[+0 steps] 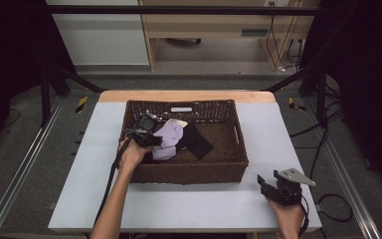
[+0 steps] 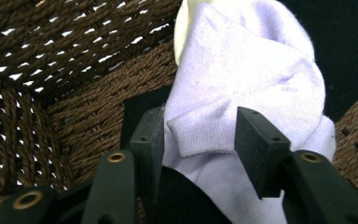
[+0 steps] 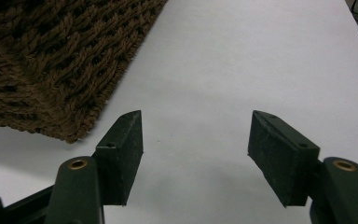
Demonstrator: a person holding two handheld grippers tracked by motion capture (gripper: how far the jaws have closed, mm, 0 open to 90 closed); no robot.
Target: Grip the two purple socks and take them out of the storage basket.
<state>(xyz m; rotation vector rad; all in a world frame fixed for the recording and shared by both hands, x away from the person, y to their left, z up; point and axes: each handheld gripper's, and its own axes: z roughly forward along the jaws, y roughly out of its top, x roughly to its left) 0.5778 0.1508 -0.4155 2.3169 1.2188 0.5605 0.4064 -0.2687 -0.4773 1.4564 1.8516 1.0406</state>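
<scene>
Setting: a table (image 1: 189, 204) with a pale grey-white top; a rectangular dark brown woven wicker basket (image 1: 194, 174) stands on it, toward the far middle.

Basket contents: a pale lilac knitted sock (image 1: 168, 141) lies in the left half of the basket, on top of black cloth (image 1: 196, 142); a strip of cream-coloured fabric (image 1: 179, 122) shows just behind the sock, toward the basket's far wall.

Left hand-held gripper (image 1: 146, 133): reaches down into the left part of the basket, with the person's left hand (image 1: 132, 154) at the near left rim and a black cable trailing toward the near table edge.

Left hand-held gripper, close up (image 2: 200, 133): its two black jaws stand partly open on either side of the sock's ribbed cuff (image 2: 200, 137). The cuff lies between the pads. The left pad sits against the sock's edge, while the right pad looks just apart from the fabric, so no firm pinch shows.

Sock position, close up: the lilac sock runs from between the jaws up to the cream fabric (image 2: 184, 23), with the brown weave of the basket floor and corner (image 2: 51, 70) to its left and black cloth beneath and to its right.

Right hand-held gripper (image 1: 266, 185): held in the person's right hand (image 1: 291, 216) over the near right of the table, outside the basket and well apart from the sock.

Right hand-held gripper, close up (image 3: 196, 144): jaws stand wide open with nothing between them, over bare table (image 3: 242, 70), the basket's outer corner (image 3: 51, 70) near its left jaw.
</scene>
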